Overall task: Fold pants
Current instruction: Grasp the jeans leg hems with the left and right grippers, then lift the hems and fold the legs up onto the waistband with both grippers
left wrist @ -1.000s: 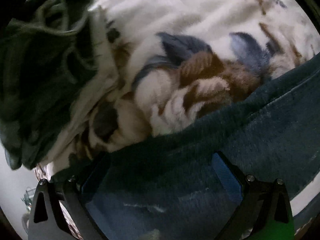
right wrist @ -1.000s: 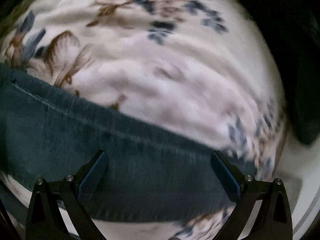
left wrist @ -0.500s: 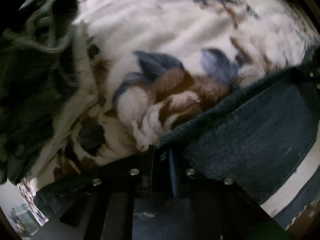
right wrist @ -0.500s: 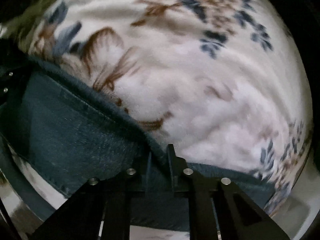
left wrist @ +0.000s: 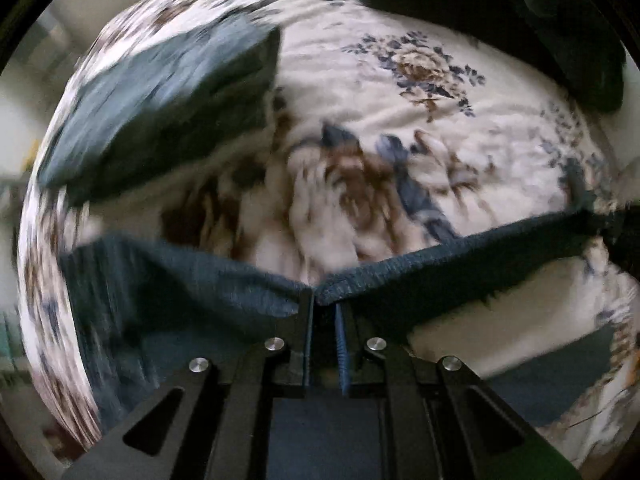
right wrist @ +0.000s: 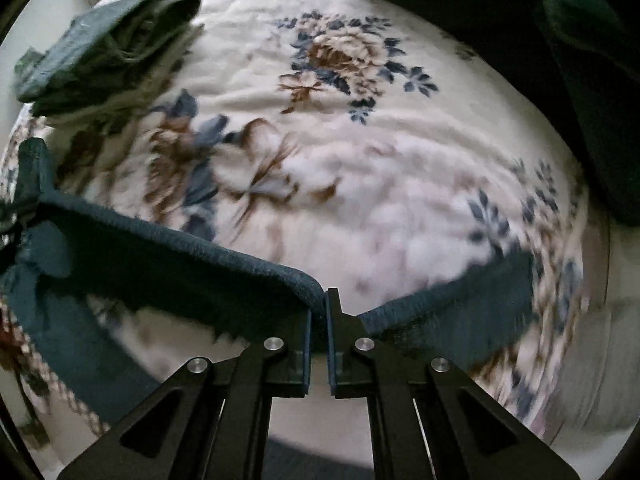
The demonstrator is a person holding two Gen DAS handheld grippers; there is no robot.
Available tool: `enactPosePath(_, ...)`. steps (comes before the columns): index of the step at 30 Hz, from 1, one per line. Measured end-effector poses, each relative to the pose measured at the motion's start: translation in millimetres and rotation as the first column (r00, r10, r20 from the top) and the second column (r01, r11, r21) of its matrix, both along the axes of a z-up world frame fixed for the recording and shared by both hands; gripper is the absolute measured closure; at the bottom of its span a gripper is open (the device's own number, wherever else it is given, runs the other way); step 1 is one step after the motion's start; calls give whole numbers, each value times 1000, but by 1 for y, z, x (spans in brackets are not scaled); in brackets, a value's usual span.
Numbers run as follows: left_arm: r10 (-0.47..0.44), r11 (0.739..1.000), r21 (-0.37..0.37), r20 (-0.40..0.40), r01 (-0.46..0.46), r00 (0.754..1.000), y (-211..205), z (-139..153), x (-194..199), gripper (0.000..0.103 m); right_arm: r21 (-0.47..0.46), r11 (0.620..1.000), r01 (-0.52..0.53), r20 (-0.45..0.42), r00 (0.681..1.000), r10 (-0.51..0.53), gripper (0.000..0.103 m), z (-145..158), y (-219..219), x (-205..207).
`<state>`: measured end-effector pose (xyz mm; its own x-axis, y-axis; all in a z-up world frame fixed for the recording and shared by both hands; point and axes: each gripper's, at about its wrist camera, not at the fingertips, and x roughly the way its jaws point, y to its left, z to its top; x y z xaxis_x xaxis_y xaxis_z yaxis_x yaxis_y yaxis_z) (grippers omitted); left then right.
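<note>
**Both grippers now clamp the jeans edge and lift it off the bed**

A second ago both jaws stood wide over the denim; now the left hand-held gripper is narrowed tight on the folded edge of the jeans, and the right hand-held gripper pinches the same edge further along. The edge has come up from the floral blanket and hangs taut between the two grips, sagging at each side. I judge the fold is about to be carried over.

The denim is thick, dark blue, with a rolled, ribbed-looking edge. The blanket is plush, cream with brown and blue flowers. A folded dark green garment lies well apart near the bed's far edge.
</note>
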<state>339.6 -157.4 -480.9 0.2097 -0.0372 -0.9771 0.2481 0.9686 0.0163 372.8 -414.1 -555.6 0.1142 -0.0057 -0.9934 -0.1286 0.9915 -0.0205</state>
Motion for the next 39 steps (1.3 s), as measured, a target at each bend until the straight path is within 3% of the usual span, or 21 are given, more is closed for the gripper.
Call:
enactPosePath(5,184,980,-56,-98,-190,978,19,3,-86,103,35,998,45,-2,999,-45,97,36,13,-127)
enactPosePath(10,311,941,-39,-296,-337,903,29,-56,-149,103,-2,998,60,-85,995,-60,97,10,29,-220)
enactPosePath(12,314,938,-33,-336,-345,888,28,-70,-153,103,-7,999,47,-126,991,-48,97,-12,41,-243)
enactPosePath(16,352,921,-53,-318,-387,880,43,-65,-127,99,-11,1000,24,-187,982,-26,97,-47,50,-254)
enactPosePath(17,373,903,-92,-318,-420,872,53,-61,-113,92,-2,999,47,-200,979,-46,97,-54,47,-252)
enactPosePath(19,427,858,-147,-330,-492,842,72,-57,-91,66,12,998,64,-246,967,-59,96,-65,46,-249)
enactPosePath(20,468,814,-194,-340,-548,816,87,-56,-79,49,19,996,83,-281,957,-75,95,-71,45,-247)
enactPosePath(21,501,777,-225,-343,-588,794,95,-52,-69,39,25,994,106,-291,952,-95,93,-72,44,-245)
enactPosePath(23,559,719,-254,-342,-647,756,110,-50,-48,37,38,986,165,-320,936,-144,93,-74,41,-241)
enactPosePath(24,583,706,-247,-330,-664,742,114,-50,-34,37,43,981,190,-323,932,-166,93,-74,40,-239)
enactPosePath(26,600,700,-238,-316,-674,735,115,-49,-15,37,46,970,237,-342,916,-208,93,-75,37,-237)
enactPosePath(31,610,730,-118,-332,-673,720,114,-77,17,37,18,949,314,-382,880,-284,93,-77,34,-230)
enactPosePath(32,606,737,-107,-332,-667,723,118,-77,15,37,7,944,331,-389,871,-302,93,-76,33,-227)
enactPosePath(33,606,748,-84,-316,-658,729,117,-81,18,49,-1,941,339,-391,866,-313,93,-77,29,-224)
enactPosePath(34,608,758,-70,-285,-648,741,118,-82,19,69,-8,935,354,-394,858,-328,93,-76,29,-223)
enactPosePath(35,605,764,-71,-267,-641,750,121,-81,18,99,-16,929,370,-399,850,-345,93,-75,29,-222)
enactPosePath(39,627,754,-108,-173,-648,759,141,-54,-15,100,-21,916,400,-413,831,-372,92,-73,24,-202)
